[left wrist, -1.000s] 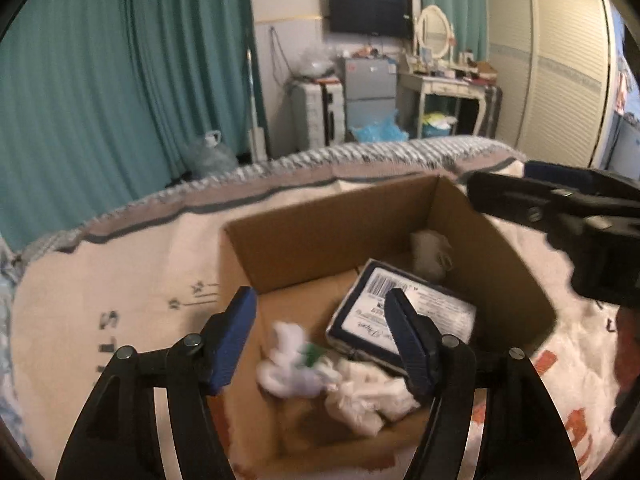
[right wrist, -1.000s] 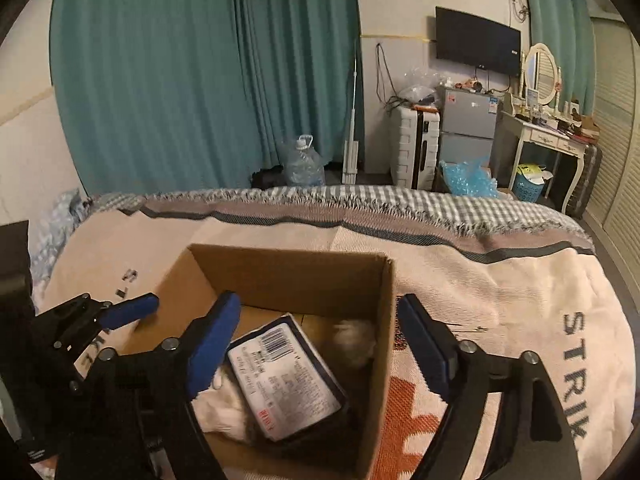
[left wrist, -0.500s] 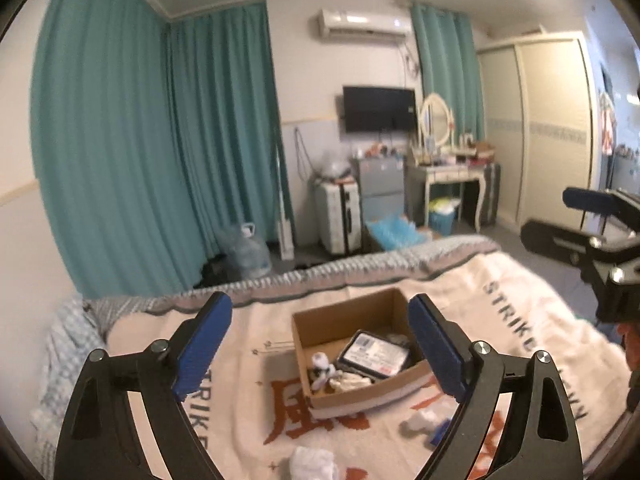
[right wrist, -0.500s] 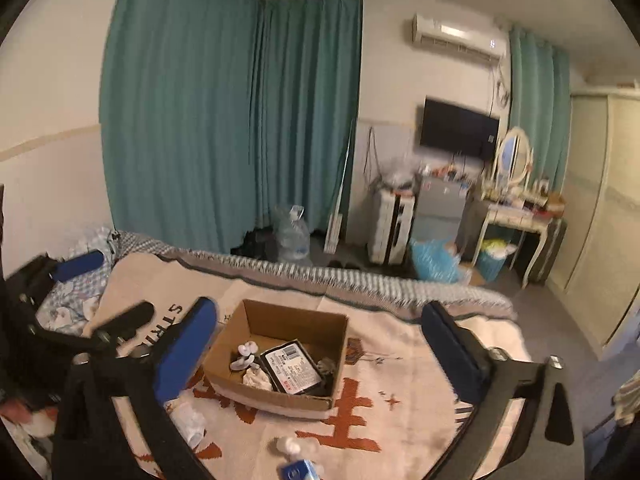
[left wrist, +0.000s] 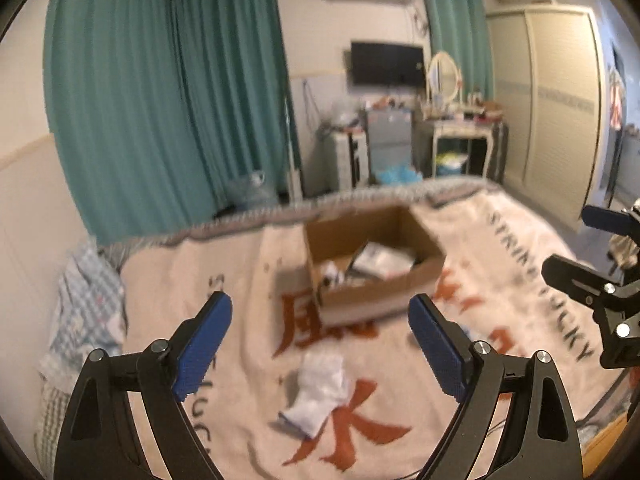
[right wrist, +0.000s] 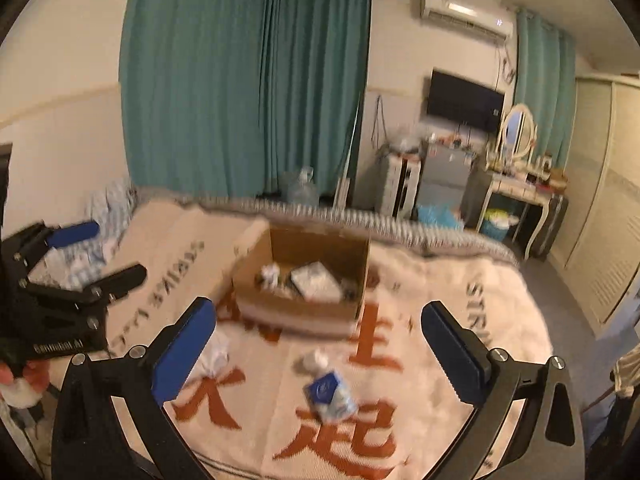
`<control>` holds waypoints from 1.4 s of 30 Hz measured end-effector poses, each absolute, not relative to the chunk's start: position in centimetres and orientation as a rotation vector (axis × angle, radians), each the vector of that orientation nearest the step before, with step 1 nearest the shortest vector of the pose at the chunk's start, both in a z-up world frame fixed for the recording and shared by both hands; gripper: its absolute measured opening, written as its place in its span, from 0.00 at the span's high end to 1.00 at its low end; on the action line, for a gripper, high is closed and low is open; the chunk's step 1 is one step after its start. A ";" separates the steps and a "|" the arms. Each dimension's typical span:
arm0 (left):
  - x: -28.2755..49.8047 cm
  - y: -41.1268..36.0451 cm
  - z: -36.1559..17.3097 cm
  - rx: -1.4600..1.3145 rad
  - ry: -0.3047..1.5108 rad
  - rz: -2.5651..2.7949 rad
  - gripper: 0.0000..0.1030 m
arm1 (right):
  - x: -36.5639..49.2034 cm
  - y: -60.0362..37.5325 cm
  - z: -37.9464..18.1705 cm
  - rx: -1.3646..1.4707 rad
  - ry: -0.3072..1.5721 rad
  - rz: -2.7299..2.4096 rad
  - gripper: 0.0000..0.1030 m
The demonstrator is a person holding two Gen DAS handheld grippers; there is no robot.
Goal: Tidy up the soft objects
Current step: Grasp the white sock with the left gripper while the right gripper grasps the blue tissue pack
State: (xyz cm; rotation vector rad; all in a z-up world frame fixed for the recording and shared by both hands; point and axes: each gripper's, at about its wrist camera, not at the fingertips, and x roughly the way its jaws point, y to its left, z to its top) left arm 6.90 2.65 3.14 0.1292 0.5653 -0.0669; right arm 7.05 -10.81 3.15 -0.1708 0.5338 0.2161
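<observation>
Cream blanket (left wrist: 240,264) under teal curtains (right wrist: 240,80) — cardboard box (right wrist: 304,280) mid-bed, white cloth (left wrist: 320,388) and blue packet (right wrist: 330,394) lying loose nearby; left gripper (left wrist: 320,340) and right gripper (right wrist: 318,340) gaping wide, holding nothing.

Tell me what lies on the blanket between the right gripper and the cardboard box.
In the right wrist view: a small white bundle and a blue-and-white packet, short of the cardboard box.

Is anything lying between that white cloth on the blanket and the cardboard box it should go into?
Nothing visible does. The white cloth lies on the blanket in front of the cardboard box, with only bare blanket between them. The left gripper hangs open above it.
</observation>
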 end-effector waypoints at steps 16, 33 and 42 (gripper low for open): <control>13.8 4.8 -13.5 0.076 0.831 -0.058 0.12 | 16.5 -14.7 -16.4 -0.005 0.843 0.120 0.14; 16.1 6.6 -19.6 -0.057 0.998 -0.127 0.32 | 16.6 -13.6 -19.0 -0.012 0.885 0.120 0.72; 13.8 5.2 -18.0 0.004 0.963 -0.151 0.53 | 14.1 -14.8 -16.8 -0.016 0.835 0.113 0.81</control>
